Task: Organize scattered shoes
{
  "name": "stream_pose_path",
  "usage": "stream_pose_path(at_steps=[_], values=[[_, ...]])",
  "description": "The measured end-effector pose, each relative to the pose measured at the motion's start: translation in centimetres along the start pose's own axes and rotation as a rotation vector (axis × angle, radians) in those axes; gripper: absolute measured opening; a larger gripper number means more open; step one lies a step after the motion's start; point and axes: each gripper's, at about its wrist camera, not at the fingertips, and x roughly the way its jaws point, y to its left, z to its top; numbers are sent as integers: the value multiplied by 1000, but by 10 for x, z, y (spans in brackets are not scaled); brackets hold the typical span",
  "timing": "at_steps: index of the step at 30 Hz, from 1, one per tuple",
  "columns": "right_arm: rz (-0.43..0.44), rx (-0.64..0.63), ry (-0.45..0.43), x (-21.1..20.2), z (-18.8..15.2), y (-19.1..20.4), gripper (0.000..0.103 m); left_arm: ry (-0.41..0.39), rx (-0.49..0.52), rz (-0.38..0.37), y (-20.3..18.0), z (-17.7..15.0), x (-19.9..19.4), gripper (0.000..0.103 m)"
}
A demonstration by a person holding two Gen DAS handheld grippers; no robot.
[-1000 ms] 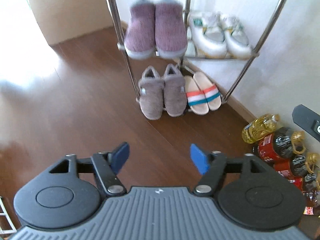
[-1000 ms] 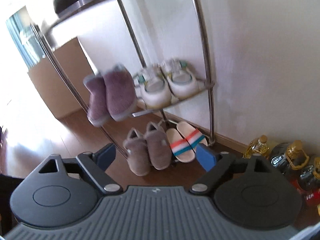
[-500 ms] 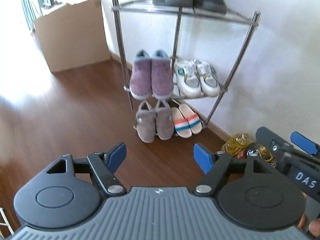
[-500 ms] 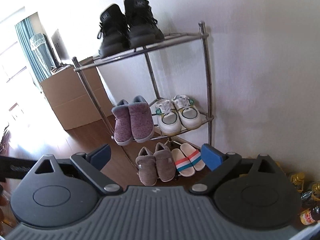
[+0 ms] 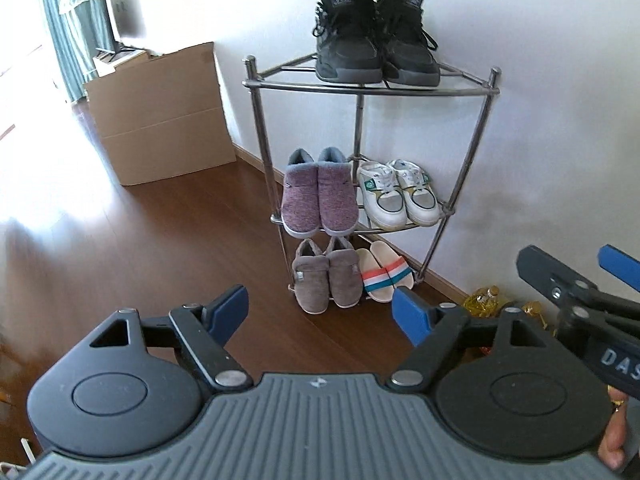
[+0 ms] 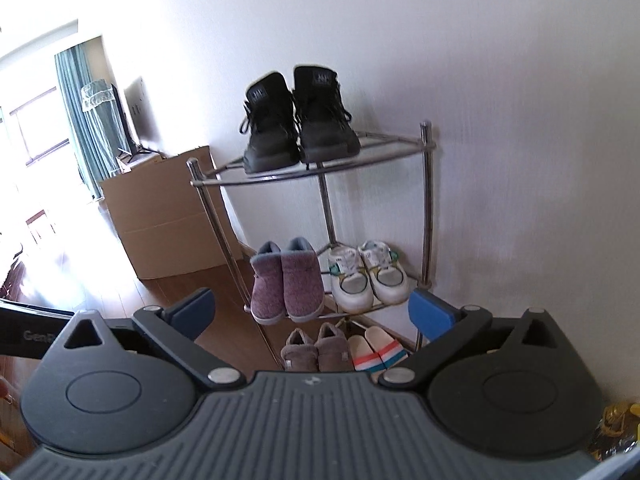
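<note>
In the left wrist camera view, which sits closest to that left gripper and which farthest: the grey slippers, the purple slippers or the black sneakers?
1. Grey fuzzy slippers, bottom level of the metal corner rack, just ahead of the open left gripper.
2. Purple knit slippers, middle shelf, left side.
3. Black lace-up sneakers, top shelf, highest and farthest.

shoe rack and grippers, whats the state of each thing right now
black sneakers: paired, top shelf
purple slippers: paired, middle shelf
white sneakers: paired, middle shelf
grey slippers: paired, bottom level
striped slides: paired, bottom level
left gripper: open, empty
right gripper: open, empty
cardboard box: flaps open
</note>
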Motion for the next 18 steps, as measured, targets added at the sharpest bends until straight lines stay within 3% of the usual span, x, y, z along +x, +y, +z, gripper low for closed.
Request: stream_pose_path(at_steps=[6, 10, 13, 18], values=[[24, -29, -12, -21, 14, 1, 102, -49, -9, 25, -1, 2, -26, 89], [-9, -86, -59, -32, 16, 1, 102, -93, -9, 46, -12, -3, -44, 89], [-30, -94, -126, -46, 15, -7, 102, -110, -17, 57, -24, -9, -54, 96], [-13, -115, -138, -72, 19, -34, 102, -108, -36, 60, -53, -25, -69, 96]])
